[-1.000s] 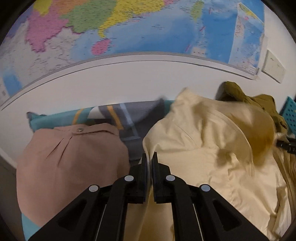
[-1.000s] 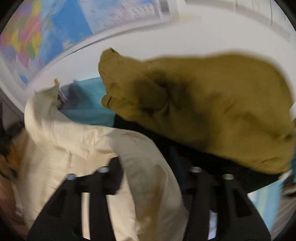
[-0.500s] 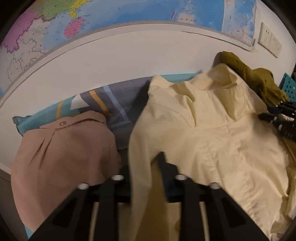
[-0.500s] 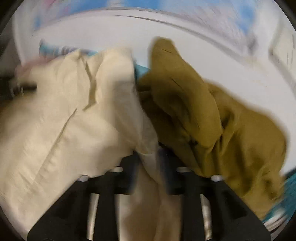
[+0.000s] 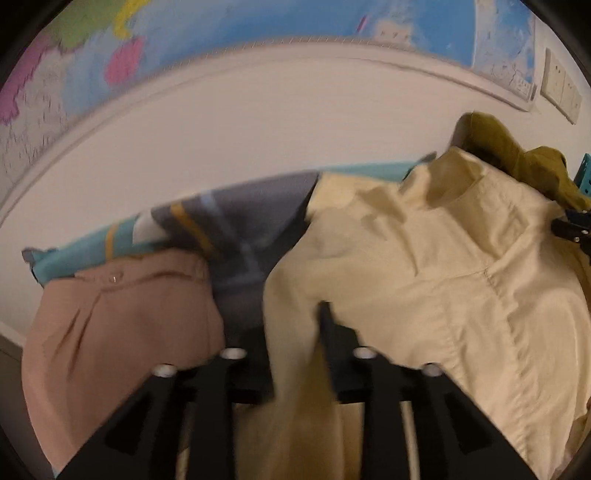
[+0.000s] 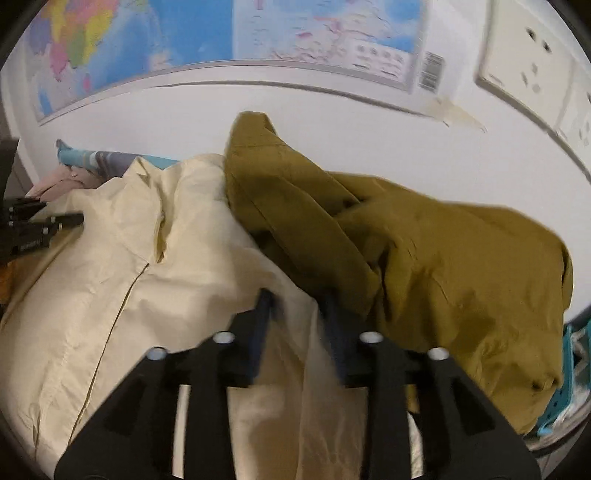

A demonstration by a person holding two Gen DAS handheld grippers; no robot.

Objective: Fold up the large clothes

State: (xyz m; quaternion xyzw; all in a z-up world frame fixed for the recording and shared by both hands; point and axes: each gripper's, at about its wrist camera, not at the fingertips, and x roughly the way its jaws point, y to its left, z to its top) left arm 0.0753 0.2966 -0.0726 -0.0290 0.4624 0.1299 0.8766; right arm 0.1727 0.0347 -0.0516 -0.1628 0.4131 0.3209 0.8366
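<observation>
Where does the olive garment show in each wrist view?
Left wrist: olive garment at the far right edge, behind the cream shirt's collar.
Right wrist: olive garment fills centre to right, beside the cream shirt.
Shared landmark: the wall map along the top.

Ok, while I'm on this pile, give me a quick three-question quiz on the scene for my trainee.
1. True or false: in the right wrist view, the olive garment lies to the right of the cream shirt and touches it.
2. What hangs on the wall above the clothes? A) a map B) a mirror C) a clock
3. In the left wrist view, what shows between the pink garment and the cream shirt?

Key: 1 true. 2 A. 3 the striped sheet.
</observation>
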